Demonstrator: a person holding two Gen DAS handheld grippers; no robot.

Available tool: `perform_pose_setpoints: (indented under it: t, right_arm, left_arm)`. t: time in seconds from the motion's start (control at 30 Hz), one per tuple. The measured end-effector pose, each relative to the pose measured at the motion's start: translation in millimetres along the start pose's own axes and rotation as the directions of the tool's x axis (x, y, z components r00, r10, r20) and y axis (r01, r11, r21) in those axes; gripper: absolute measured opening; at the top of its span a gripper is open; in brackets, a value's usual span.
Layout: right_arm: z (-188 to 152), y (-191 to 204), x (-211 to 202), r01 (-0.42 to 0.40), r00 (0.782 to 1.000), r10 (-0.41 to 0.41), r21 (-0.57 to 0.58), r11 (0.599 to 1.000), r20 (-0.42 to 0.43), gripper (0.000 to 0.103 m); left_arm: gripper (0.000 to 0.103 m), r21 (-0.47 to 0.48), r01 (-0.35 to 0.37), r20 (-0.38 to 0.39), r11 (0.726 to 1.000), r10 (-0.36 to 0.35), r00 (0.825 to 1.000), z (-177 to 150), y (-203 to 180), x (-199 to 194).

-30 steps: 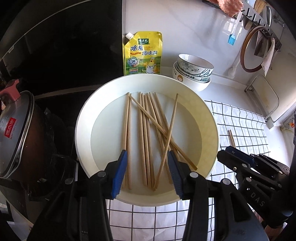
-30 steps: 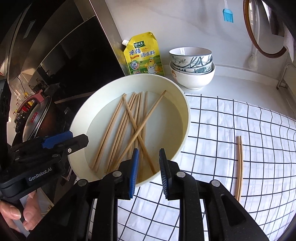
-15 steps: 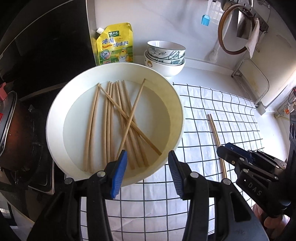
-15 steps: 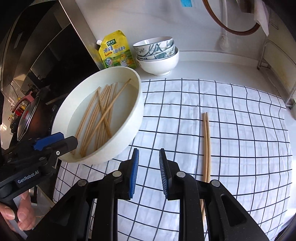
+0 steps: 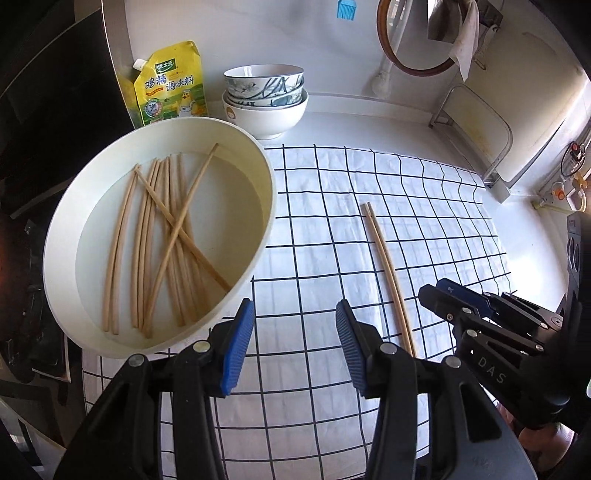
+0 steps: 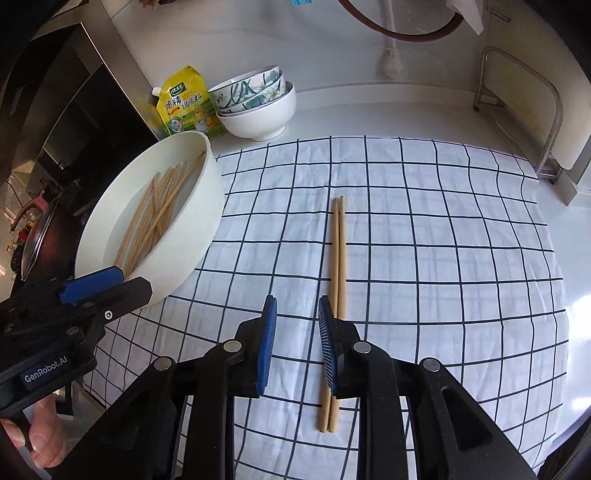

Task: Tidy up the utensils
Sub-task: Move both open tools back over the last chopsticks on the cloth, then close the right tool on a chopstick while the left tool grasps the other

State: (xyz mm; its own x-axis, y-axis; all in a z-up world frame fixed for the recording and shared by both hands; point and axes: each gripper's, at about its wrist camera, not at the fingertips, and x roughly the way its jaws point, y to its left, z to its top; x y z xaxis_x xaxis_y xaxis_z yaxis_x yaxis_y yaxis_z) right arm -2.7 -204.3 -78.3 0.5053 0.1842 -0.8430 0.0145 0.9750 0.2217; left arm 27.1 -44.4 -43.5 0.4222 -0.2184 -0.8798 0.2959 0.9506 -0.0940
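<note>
Right now both grippers are empty: the left gripper [image 5: 294, 345] gapes, the right gripper [image 6: 297, 345] stands narrowly apart. One pair of chopsticks [image 6: 338, 280] lies on the checked cloth [image 6: 443, 258]; the rest wait in the white basin [image 5: 162, 343], far left. Next likely calls for reaching back there.

Setting was a home kitchen. Evidence: white countertop [image 6: 369, 110] carried stacked ceramic bowls [image 5: 264, 98], a yellow seasoning pouch [image 5: 171, 86] and a checked cloth [image 6: 406, 240]; a lidded pot [image 6: 33, 236] sat on a dark stove at left; a blue basting brush [image 5: 346, 9] hung on the wall.
</note>
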Motion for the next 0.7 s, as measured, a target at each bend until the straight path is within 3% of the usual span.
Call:
perform_pose_setpoints:
  t: [0.7]
  right_arm:
    - [-8, -21, 17, -0.027, 0.999, 0.026, -0.027, 0.999, -0.040, 0.025]
  left_arm:
    - [0.046, -0.057, -0.029, -0.027, 0.998, 0.027, 0.999, -17, -12, 12]
